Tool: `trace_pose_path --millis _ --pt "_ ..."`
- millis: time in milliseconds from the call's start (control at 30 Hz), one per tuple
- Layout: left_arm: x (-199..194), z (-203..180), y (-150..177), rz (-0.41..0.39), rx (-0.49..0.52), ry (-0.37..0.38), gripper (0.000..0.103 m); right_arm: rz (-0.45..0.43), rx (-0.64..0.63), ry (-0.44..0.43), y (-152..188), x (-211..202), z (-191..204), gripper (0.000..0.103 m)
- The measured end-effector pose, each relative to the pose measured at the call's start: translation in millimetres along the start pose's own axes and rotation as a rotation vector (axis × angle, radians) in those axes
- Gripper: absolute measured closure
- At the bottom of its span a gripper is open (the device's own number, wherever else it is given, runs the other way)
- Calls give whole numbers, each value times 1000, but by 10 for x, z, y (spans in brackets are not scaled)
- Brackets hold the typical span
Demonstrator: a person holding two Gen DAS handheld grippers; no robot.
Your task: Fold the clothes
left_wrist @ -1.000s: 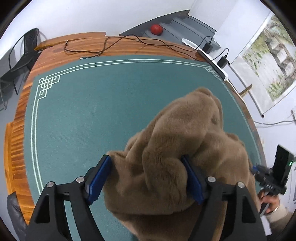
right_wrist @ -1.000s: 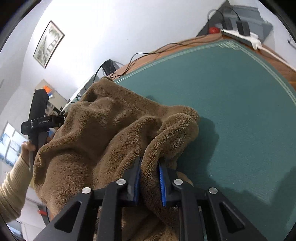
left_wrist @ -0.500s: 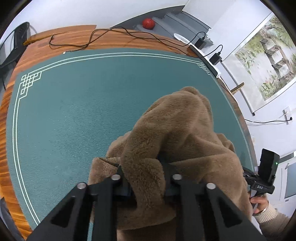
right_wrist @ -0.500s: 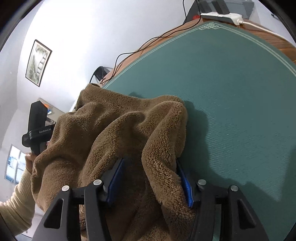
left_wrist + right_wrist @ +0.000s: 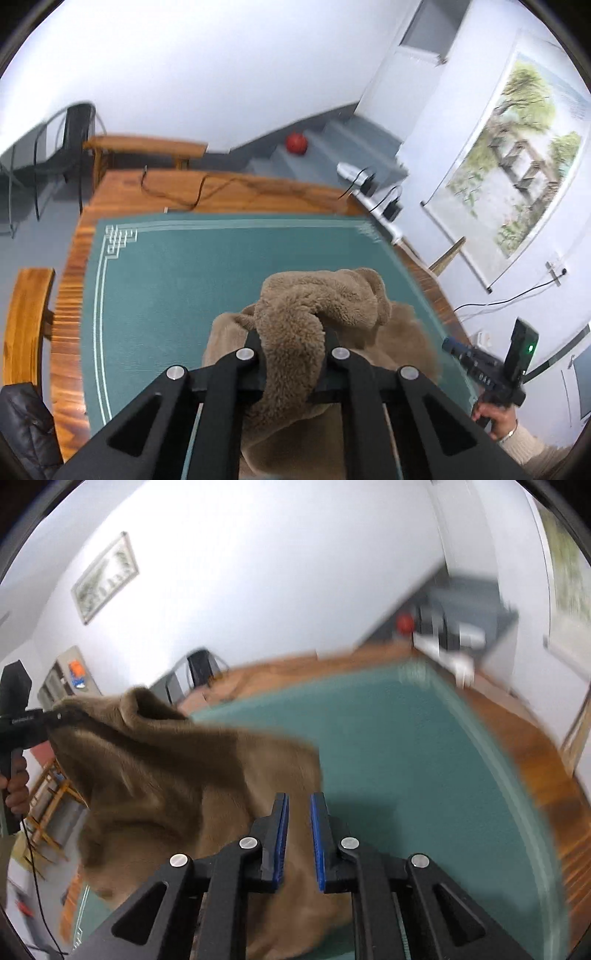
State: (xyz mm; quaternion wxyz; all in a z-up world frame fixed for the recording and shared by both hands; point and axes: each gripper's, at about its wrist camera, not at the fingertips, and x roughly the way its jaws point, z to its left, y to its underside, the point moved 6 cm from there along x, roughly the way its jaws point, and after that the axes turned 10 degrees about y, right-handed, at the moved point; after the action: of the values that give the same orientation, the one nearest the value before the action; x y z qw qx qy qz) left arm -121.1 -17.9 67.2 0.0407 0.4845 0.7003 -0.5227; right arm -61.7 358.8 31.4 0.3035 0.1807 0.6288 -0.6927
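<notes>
1. The left tongs (image 5: 293, 350) are clamped on a thick fold of the brown fleece (image 5: 317, 306), which bulges up between the fingers.
2. The right tongs (image 5: 297, 834) stand nearly closed with a narrow gap between the blue pads (image 5: 280, 842); nothing is pinched there, and the fleece (image 5: 177, 775) lies below and to the left of them.
3. In the right view the fleece stretches up from the green mat (image 5: 424, 760) to the left tongs (image 5: 55, 716), hanging partly in the air, its lower part on the surface (image 5: 229, 192).
4. A hand (image 5: 495, 417) grips the right tool's handle.
</notes>
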Motion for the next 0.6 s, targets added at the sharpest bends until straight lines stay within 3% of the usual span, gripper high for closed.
trace_pose_path --millis 100,167,233,267,300,367,433,600 --pt "-382 -328 203 -36 49 -15 91 -61 -42 -31 -62 -394 7 89" --pt "-585 -467 390 -48 70 -49 91 -6 -29 -120 45 -387 38 89" --pt "-719 -499 547 -53 66 -79 91 39 -11 -130 246 -335 -65 87" --pt "-772 -496 619 -53 50 -98 91 56 -6 -116 324 -284 -120 76" --pt "-811 -493 664 -57 29 -110 91 73 -2 -100 400 -231 -175 50" --pt "-903 -472 743 -70 -11 -130 91 103 2 -78 520 -88 -291 15" --pt "-1042 -430 830 -92 -41 -155 91 125 -19 -53 608 50 -393 15" --pt "-1283 -339 1039 -110 -95 -209 91 211 -79 -127 694 412 -424 15"
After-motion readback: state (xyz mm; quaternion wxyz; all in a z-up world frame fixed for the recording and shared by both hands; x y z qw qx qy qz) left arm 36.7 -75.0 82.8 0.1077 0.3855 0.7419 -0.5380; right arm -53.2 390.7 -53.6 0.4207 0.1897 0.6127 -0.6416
